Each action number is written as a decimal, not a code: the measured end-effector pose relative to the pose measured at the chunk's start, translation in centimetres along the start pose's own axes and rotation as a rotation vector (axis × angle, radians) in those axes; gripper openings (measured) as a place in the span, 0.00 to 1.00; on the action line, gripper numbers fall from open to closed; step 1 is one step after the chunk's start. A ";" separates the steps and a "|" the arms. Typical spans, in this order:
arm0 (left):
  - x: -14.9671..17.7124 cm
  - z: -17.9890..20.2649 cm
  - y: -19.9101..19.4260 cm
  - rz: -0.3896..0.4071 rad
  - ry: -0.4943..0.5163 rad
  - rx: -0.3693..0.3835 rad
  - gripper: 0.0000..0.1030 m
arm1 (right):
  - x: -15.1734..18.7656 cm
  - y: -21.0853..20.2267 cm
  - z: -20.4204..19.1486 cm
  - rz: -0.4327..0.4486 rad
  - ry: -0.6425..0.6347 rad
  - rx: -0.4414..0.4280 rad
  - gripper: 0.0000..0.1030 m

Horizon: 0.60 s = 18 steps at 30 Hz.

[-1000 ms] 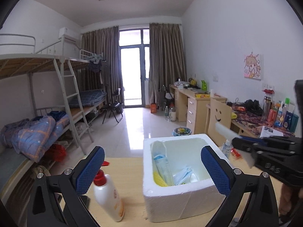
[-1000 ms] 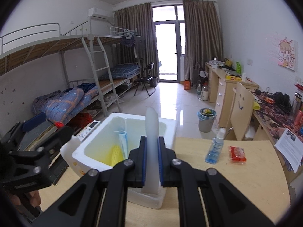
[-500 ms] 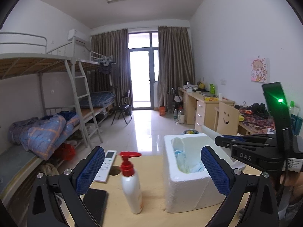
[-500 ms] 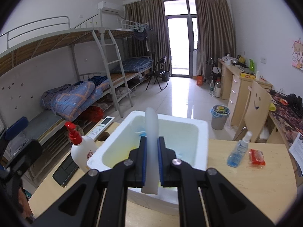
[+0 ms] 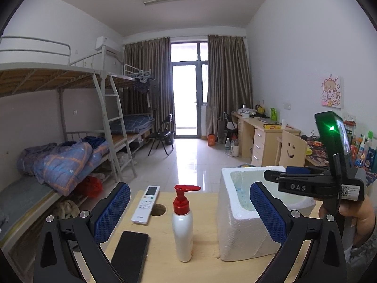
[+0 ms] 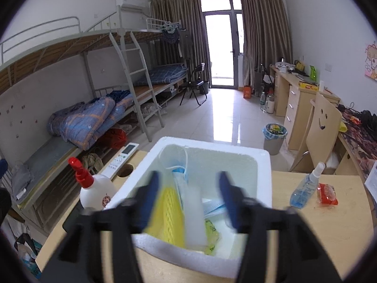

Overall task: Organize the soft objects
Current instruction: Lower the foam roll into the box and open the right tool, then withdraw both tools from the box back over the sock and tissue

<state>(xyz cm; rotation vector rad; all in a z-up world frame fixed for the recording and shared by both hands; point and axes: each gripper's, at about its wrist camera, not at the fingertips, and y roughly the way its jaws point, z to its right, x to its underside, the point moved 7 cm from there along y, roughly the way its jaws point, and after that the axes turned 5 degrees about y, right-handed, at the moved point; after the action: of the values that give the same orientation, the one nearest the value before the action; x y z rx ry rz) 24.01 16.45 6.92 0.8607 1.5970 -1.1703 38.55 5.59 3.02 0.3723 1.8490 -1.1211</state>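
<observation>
A white foam box (image 6: 264, 162) stands on the wooden table; it also shows in the left wrist view (image 5: 238, 233). Inside lie a yellow ribbed sponge (image 6: 170, 214), blue face masks (image 6: 182, 174) and a white foam strip (image 6: 194, 214) between my fingers' line of sight. My right gripper (image 6: 189, 199) is open just above the box's near rim, blurred by motion; in the left wrist view (image 5: 268, 176) it reaches over the box. My left gripper (image 5: 188, 212) is open and empty, left of the box, with a red-pump lotion bottle (image 5: 182, 228) between its fingers in view.
A remote control (image 5: 146, 204), a black phone (image 5: 129, 254) and a round cable hole (image 5: 158, 210) are at the table's left. A blue spray bottle (image 6: 304, 191) and a red packet (image 6: 327, 193) lie to the right of the box. Bunk beds and desks stand beyond.
My right gripper has opened and let the white foam strip drop into the box. My left gripper has drawn back and to the left, bringing the phone and remote into view.
</observation>
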 end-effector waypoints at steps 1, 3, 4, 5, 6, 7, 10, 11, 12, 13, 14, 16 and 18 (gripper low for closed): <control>0.0 0.0 0.1 0.000 -0.001 0.000 0.99 | -0.1 -0.3 0.1 0.012 0.005 0.000 0.66; 0.1 -0.4 0.0 0.000 -0.004 0.003 0.99 | -0.2 -0.8 0.1 0.023 -0.002 0.009 0.66; 0.2 -0.5 -0.1 0.001 -0.005 0.004 0.99 | -0.2 -0.9 0.0 0.023 -0.003 0.008 0.67; 0.1 -0.5 -0.1 0.001 -0.005 0.006 0.99 | -0.2 -1.2 0.0 0.024 -0.002 0.004 0.69; 0.2 -0.4 -0.1 0.000 -0.005 0.008 0.99 | -0.2 -1.3 0.0 0.026 -0.001 0.005 0.70; 0.3 -0.4 -0.2 0.000 -0.006 0.009 0.99 | -0.2 -1.4 -0.1 0.027 -0.005 0.009 0.72; 0.3 -0.2 -0.3 0.000 -0.003 0.014 0.99 | -0.1 -1.9 0.0 0.033 -0.006 0.016 0.75; 0.3 -0.2 -0.5 0.000 -0.003 0.015 0.99 | -0.1 -2.1 0.1 0.035 -0.007 0.018 0.75; 0.3 -0.2 -0.5 0.000 -0.003 0.017 0.99 | -0.1 -2.4 0.1 0.038 -0.007 0.019 0.76; 0.3 -0.1 -0.7 0.001 -0.002 0.018 0.99 | -0.2 -2.4 0.1 0.038 -0.009 0.021 0.77; 0.2 0.0 -0.8 0.002 -0.001 0.018 0.99 | -0.2 -2.7 0.2 0.041 -0.008 0.024 0.78; 0.2 0.2 -1.1 0.005 -0.001 0.021 0.99 | -0.2 -3.2 0.3 0.048 -0.005 0.026 0.78; 0.1 0.4 -1.4 0.007 -0.001 0.027 0.99 | -0.3 -3.7 0.4 0.056 -0.002 0.028 0.78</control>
<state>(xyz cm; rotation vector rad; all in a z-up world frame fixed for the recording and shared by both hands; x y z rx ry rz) 22.83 15.65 7.14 0.8821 1.5795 -1.1892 36.53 3.36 5.22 0.4362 1.8121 -1.1094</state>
